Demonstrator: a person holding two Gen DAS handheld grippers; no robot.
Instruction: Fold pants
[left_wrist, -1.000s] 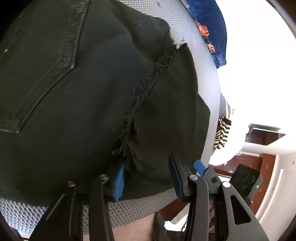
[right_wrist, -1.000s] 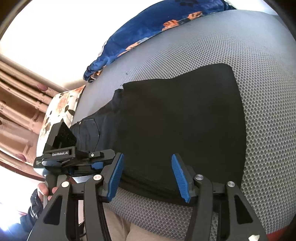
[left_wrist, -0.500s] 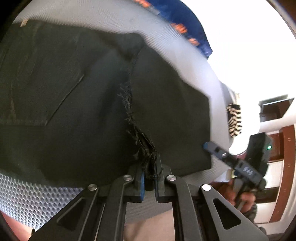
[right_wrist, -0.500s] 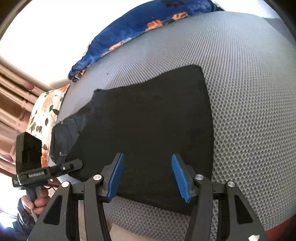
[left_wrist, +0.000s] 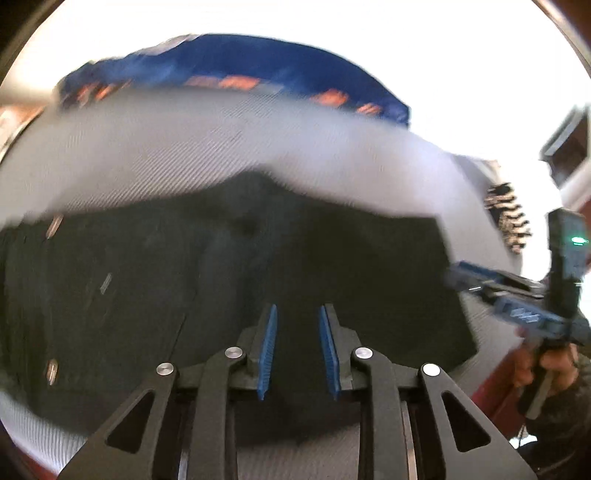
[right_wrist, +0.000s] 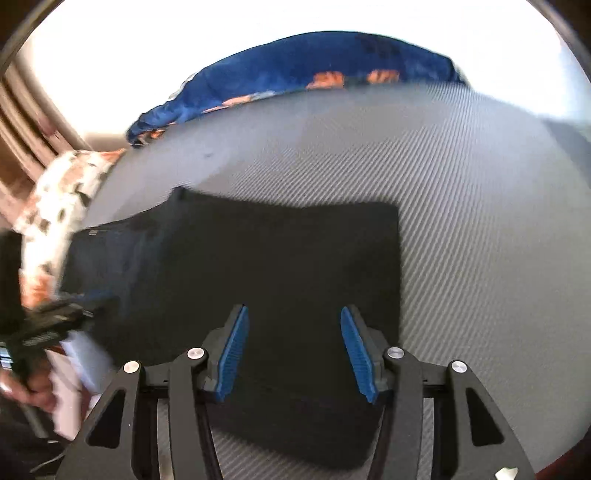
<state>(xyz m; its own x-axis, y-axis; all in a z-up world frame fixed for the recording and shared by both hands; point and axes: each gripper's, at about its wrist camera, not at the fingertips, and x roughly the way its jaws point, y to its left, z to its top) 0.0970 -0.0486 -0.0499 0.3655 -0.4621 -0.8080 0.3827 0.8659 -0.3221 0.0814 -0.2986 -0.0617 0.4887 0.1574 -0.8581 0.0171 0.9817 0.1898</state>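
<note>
Black pants (right_wrist: 266, 280) lying folded flat on the grey mesh mattress (right_wrist: 461, 206), left gripper (left_wrist: 298, 350) above them with fingers narrowly parted and holding nothing, right gripper (right_wrist: 295, 354) spread wide over the near edge, blue floral blanket (right_wrist: 303, 77) bunched behind.

Left hand-held gripper (left_wrist: 297, 352) narrowly parted, right hand-held gripper (right_wrist: 293, 354) wide apart, both empty.

A home bedroom: grey mesh mattress (right_wrist: 461, 221), blue blanket (right_wrist: 295, 74), floral pillow (right_wrist: 62, 199), curtains (right_wrist: 22, 122).
</note>
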